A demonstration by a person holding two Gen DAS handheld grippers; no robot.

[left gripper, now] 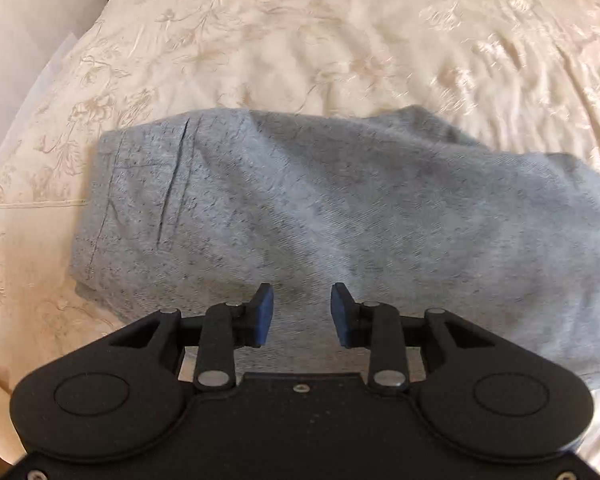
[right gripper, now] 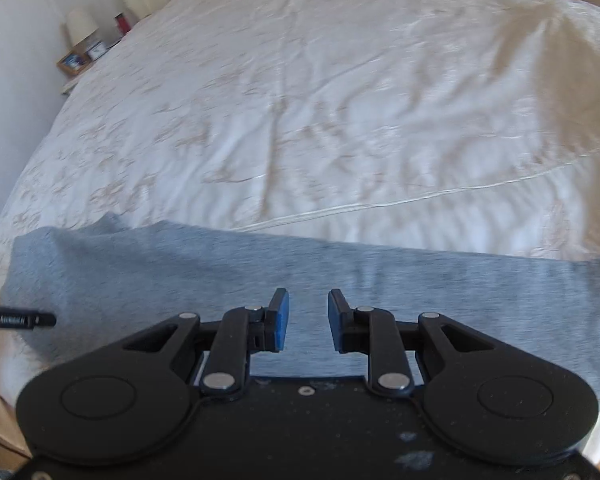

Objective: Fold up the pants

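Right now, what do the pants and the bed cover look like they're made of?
The pants look like soft knit cotton, maybe sweatpant fabric: matte heathered grey with dark flecks and stitched seams. The bed cover looks like a satiny woven cloth: cream, shiny on its wrinkles, with a flower pattern that seems embroidered or woven in. I can't be sure of either fibre.

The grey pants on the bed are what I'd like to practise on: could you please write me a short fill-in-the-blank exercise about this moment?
1. The grey knit pants lie on a cream embroidered ____.
2. The jaws of the left hand-held gripper stand ____, with nothing between them.
3. The pads on the right hand-held gripper fingers are ____ in colour.
4. In the right wrist view, a white lamp stands beside the bed at the far ____.

Missing words: bedspread; open; blue; left
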